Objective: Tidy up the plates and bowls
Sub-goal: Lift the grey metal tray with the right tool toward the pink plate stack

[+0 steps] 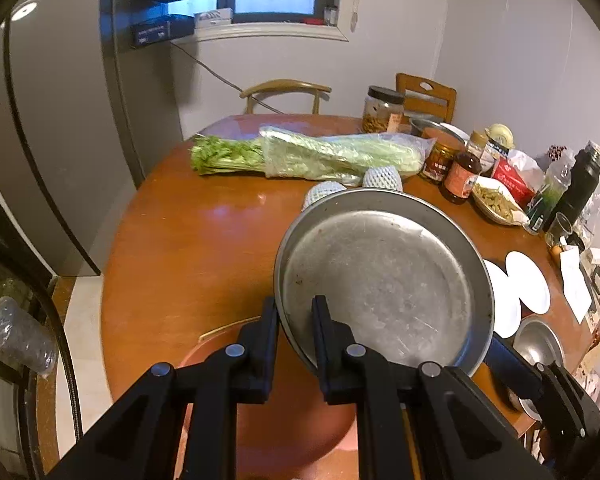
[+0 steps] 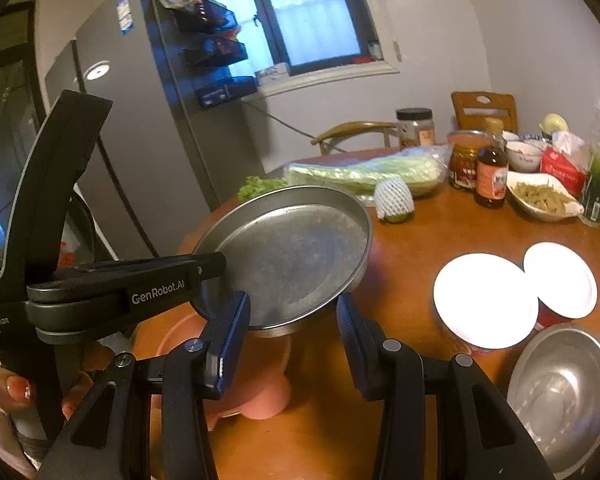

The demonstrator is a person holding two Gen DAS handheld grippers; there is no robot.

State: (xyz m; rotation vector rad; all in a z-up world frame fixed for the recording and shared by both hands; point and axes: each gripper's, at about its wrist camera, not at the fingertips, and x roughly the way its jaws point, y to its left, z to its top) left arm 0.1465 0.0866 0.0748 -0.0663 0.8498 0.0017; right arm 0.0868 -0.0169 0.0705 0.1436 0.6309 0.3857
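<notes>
The left gripper (image 1: 296,312) had its jaws closed narrow on the near rim of the metal pan (image 1: 384,280), one jaw outside the wall and one inside on the pan floor. The pan was held clear of the table (image 1: 188,240), tilted, with its far edge raised, directly above a pink plate (image 2: 268,392) lying at the near edge of the table.

The right gripper (image 2: 292,320) had its jaws spread wide and held nothing; it sat just below and beside the near underside of the pan, seemingly without contact.

Handling assessment: the pan appeared to be thin sheet metal, rigid and probably light, with a smooth, likely slippery surface. A single rim grasp leaves most of the pan cantilevered, so it could pivot between the jaws. The upright side wall was the best place to grip, since it gives the jaws two parallel faces.

Further out, two white plates (image 2: 486,300) overlapped to the right, with a steel bowl (image 2: 564,396) near them. The white plates looked ceramic and breakable, and should be set down gently. Bagged celery (image 1: 320,156), jars and bottles stood at the far side.
</notes>
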